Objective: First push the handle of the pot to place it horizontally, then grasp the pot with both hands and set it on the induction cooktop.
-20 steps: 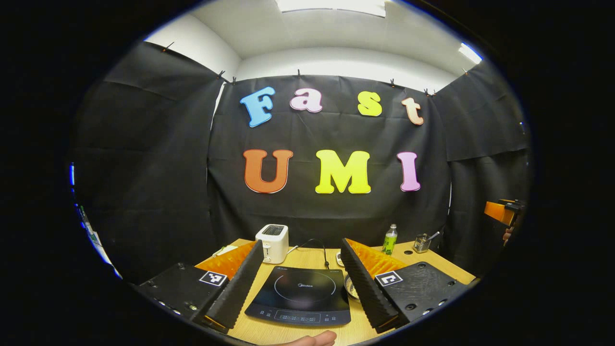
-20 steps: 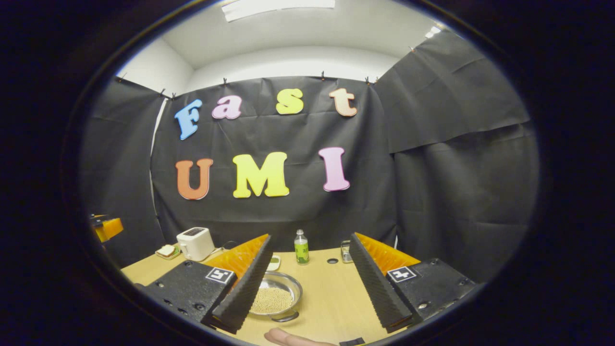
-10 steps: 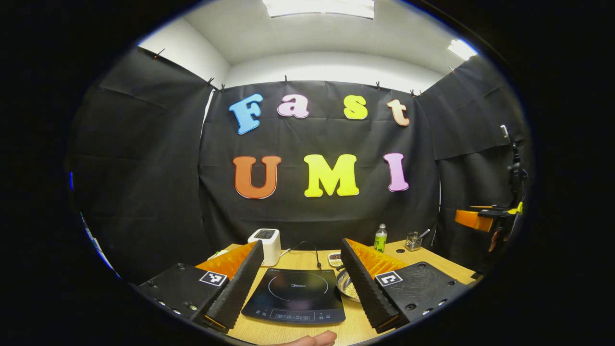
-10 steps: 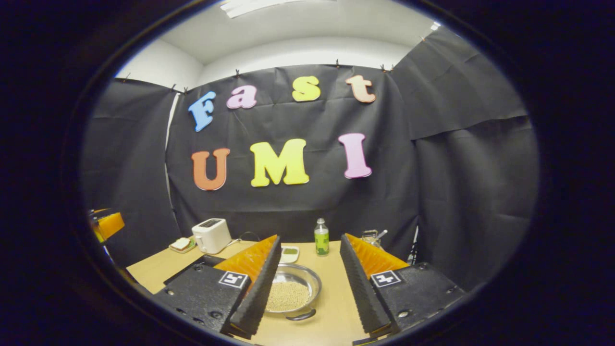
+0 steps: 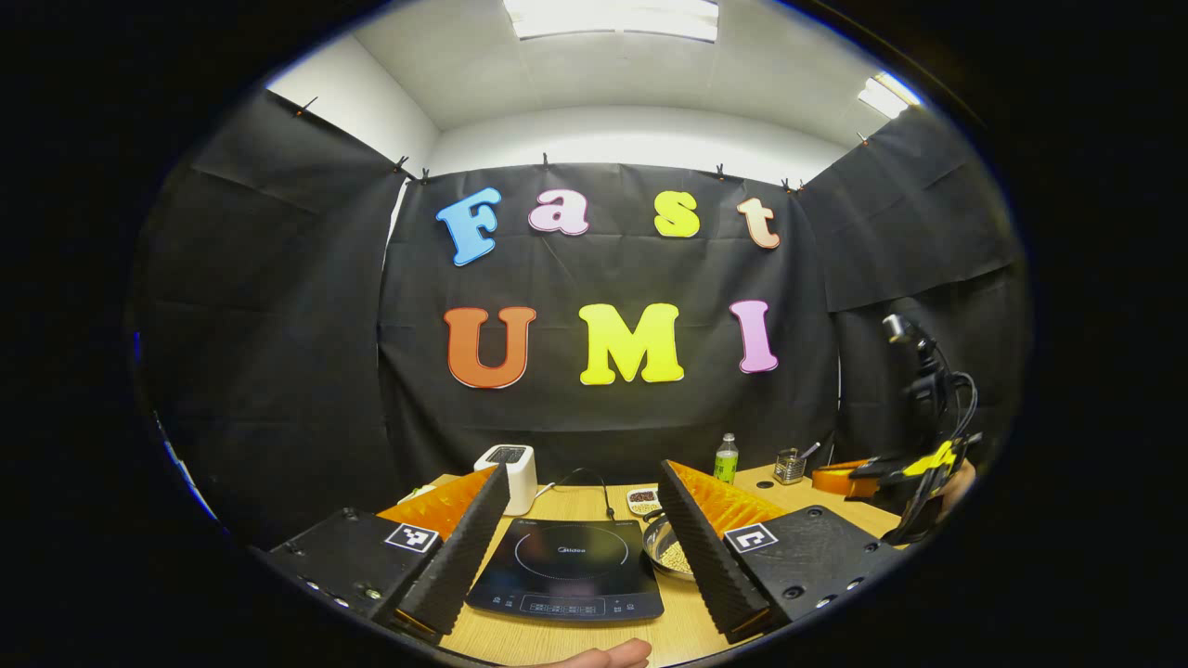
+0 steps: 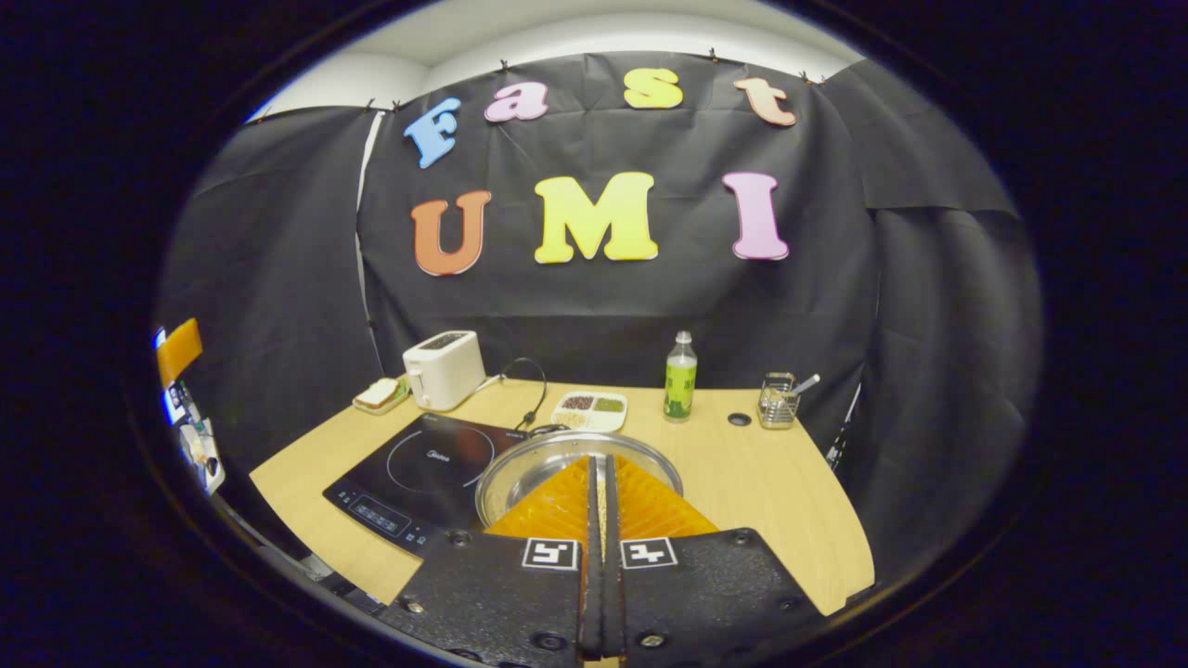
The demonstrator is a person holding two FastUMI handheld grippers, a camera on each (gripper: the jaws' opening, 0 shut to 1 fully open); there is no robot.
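— Left gripper (image 5: pixel 583 547)? 
— Fingers spread wide apart, holding nothing, hovering above the near edge of the table (image 5: pixel 594 506). Between them, lying flat, the black induction cooktop (image 5: pixel 568 571).

— And the right gripper (image 6: pixel 600 492)? 
— Fingers brought together, barely a slit between the pads, tips hanging over the pot (image 6: pixel 557 456). Cannot tell whether touching it or pinching anything. Seen from the left gripper view too, far right, low over the table (image 5: pixel 849 475), with a hand behind it.

— Where's the pot, then? 
— On the table just right of the cooktop, rim close against its edge. Steel, shallow, pale grains inside. In the left gripper view, peeking out behind the right-hand finger (image 5: pixel 670 549).

— Further back? 
— White toaster (image 6: pixel 444 369) behind the cooktop, green bottle (image 6: pixel 680 378), small divided dish (image 6: pixel 590 409), wire holder (image 6: pixel 778 401) towards the far right.
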